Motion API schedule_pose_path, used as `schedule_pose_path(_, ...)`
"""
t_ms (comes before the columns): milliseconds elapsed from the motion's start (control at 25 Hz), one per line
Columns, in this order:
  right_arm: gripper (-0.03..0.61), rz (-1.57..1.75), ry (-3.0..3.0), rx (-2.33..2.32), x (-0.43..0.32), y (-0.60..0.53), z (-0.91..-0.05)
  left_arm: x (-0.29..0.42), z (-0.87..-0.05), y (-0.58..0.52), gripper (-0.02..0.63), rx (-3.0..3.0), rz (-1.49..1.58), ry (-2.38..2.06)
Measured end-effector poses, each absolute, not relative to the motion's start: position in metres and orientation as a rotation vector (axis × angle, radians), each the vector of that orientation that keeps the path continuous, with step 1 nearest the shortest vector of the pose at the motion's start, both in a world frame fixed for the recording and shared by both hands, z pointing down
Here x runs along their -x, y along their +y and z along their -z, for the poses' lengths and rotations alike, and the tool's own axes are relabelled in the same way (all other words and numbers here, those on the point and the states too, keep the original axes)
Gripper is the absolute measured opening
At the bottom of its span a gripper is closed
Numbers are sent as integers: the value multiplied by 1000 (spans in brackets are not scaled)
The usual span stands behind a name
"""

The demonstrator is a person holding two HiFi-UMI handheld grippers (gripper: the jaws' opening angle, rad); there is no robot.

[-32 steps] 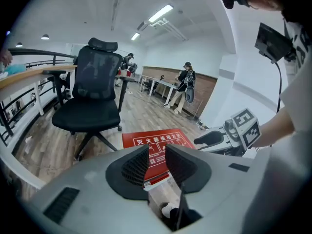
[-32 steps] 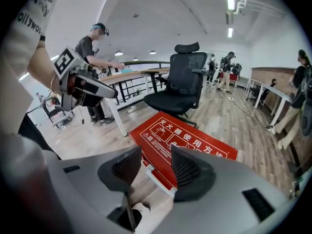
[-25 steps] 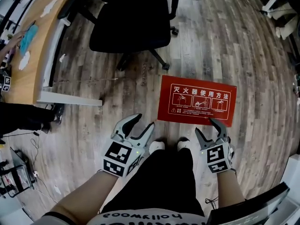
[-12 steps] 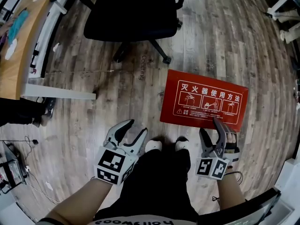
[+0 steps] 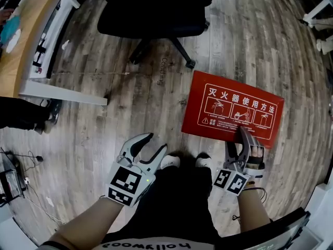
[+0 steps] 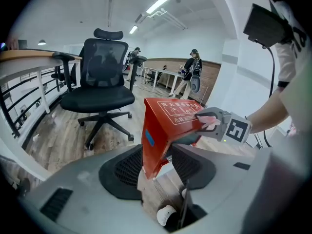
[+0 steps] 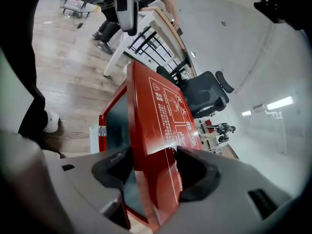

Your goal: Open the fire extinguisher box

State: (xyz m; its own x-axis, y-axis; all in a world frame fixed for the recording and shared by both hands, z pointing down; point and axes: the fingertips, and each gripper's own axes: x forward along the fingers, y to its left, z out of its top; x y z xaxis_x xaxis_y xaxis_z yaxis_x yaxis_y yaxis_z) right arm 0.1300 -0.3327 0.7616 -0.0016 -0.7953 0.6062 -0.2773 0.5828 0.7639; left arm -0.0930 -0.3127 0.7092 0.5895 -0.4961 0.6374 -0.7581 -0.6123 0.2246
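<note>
The red fire extinguisher box (image 5: 234, 113) stands on the wooden floor, with white instruction pictures on its top lid. My right gripper (image 5: 238, 142) is at the lid's near edge. In the right gripper view the lid's red edge (image 7: 161, 111) lies between the jaws of the right gripper (image 7: 152, 152), one jaw over the printed top and the other on the dark window side (image 7: 114, 126). These jaws have just been opening and stand wide. My left gripper (image 5: 156, 142) hovers open and empty left of the box. The left gripper view looks past that gripper (image 6: 157, 152) at the box (image 6: 170, 113) and the right gripper (image 6: 214, 123).
A black office chair (image 5: 151, 9) stands on its wheeled base behind the box. A wooden desk (image 5: 21, 46) with white legs runs along the left. The person's white shoes (image 5: 171, 162) are between the grippers. People stand far off (image 6: 190, 72).
Both grippers have sunk toward the floor. The right gripper has rolled, opened wider, and now straddles the lid's near edge. The left gripper stays open.
</note>
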Motion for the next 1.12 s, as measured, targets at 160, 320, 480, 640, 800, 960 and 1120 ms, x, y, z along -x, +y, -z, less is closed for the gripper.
schedule_pose_path(160,275,500,-1575,-911,-130,-332,-759,89,-702,-307,166,-2336,-728,-1005)
schedule_pose_path(320,272,448,-1601,-883,-128,-331,-750,82,-688,-310,166,-2354,-721,-1000)
schedule_pose_path(480,264,373,-1631,-840,-125,-327,-732,73,-657,-315,166,-2402,-681,-985)
schedule_pose_path(640,225,329,-1651,-837,-123,-329,-697,66,-619,-324,161,-2454,-672,-964)
schedule_pose_path(800,178,334,-1645,-835,-126,-347,-658,57,-581,-340,161,-2484,-636,-962)
schedule_pose_path(960,150,336,-1621,-802,-128,-360,-630,55,-550,-343,161,-2509,-609,-958)
schedule_pose_path(1120,144,297,-1610,-798,-128,-373,-612,57,-532,-346,161,-2517,-591,-947)
